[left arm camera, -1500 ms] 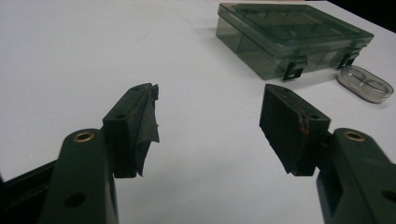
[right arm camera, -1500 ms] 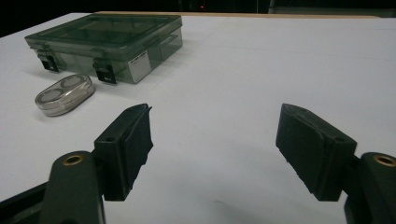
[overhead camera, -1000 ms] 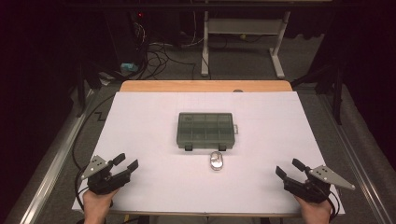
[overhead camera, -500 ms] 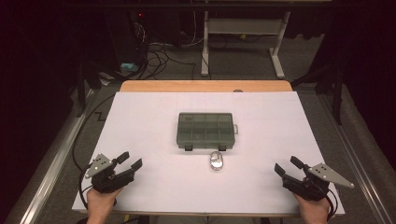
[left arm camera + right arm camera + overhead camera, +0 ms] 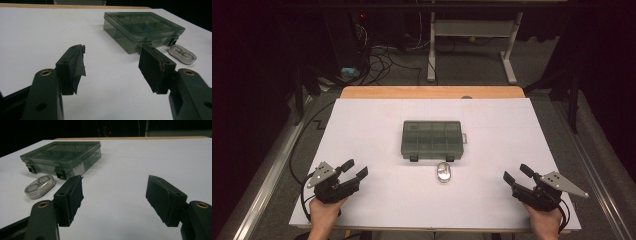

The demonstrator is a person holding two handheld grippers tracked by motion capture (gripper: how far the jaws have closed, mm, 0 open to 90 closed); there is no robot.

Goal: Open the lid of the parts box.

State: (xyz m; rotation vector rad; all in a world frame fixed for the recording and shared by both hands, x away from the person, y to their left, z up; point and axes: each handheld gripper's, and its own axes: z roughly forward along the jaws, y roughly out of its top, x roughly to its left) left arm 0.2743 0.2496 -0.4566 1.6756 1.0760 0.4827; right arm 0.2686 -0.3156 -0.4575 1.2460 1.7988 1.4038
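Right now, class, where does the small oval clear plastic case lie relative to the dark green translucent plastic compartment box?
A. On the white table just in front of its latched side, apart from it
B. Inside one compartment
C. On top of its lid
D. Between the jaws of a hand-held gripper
A: the small oval clear plastic case lies on the white table just beyond the latches of the dark green translucent plastic compartment box, with a gap between them.

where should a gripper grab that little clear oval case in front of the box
Probably across its narrow middle, coming straight down from above. The oval case lies flat on the white table, its long axis running toward the compartment box, so its two long sides are free. It sits apart from the box latches, leaving room. The right gripper, open, looks no farther than the left.
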